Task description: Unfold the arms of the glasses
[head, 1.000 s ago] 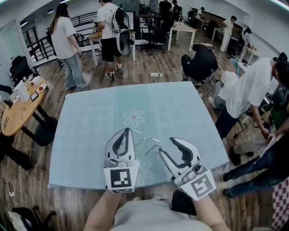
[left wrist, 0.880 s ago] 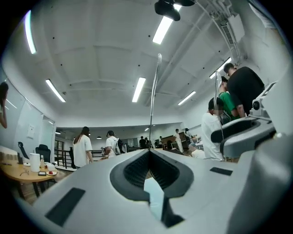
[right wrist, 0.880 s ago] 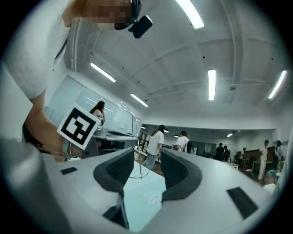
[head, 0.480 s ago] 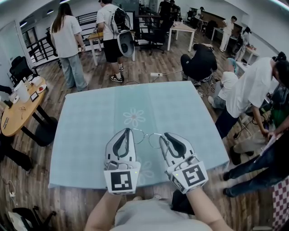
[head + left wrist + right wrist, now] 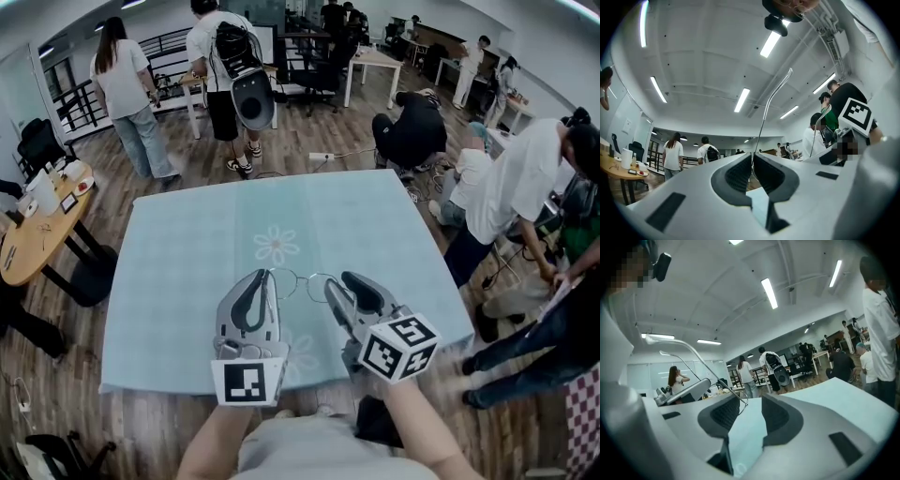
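glasses [image 5: 302, 280] are in the air over the table [image 5: 187, 244], with the long axis left to right between the grippers. left gripper [image 5: 265, 275] pinches the frame's left end, its jaws opening slightly. right gripper [image 5: 335, 282] has its jaws opening around the right rim, not pressing it.

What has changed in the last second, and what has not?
The right claw moved in toward the glasses and rolled; its jaws are opening, with the glasses between them, not pinched. The left claw stays shut on the glasses, above the table.
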The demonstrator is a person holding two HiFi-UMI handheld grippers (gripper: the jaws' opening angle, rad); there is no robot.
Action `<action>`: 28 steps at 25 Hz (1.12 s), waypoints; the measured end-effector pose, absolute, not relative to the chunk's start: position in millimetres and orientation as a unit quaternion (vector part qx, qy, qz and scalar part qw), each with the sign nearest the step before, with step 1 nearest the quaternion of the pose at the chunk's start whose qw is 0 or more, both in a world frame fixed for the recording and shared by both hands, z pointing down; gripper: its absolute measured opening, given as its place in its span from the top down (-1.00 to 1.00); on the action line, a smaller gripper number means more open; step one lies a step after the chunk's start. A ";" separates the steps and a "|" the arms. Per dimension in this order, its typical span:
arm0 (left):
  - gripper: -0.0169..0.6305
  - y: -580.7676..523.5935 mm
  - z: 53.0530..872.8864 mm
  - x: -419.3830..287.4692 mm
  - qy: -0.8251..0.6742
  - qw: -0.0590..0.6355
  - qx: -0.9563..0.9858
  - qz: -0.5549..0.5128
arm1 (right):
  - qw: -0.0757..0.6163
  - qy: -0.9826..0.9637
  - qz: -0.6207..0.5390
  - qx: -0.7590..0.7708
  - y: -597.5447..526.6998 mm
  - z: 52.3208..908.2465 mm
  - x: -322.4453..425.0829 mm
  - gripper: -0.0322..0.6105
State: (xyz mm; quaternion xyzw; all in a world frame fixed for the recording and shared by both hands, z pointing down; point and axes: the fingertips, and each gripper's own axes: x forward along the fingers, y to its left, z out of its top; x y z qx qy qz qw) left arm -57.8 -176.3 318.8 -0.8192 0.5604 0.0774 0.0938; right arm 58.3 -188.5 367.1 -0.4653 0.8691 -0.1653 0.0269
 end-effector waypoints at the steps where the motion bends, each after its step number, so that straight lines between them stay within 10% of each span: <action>1: 0.88 -175.8 317.9 -58.6 0.560 0.095 -0.819 0.078 | 0.036 0.874 -0.180 -0.451 -187.0 365.2 54.6 0.48; 17: 0.88 -194.8 346.6 -40.1 0.489 0.005 -0.872 0.030 | -0.046 0.850 0.078 -0.520 -200.1 329.7 62.8 0.74; 28: 0.81 -186.8 330.9 -29.1 0.483 0.070 -0.872 0.021 | -0.003 0.846 0.129 -0.516 -191.8 316.2 69.6 0.75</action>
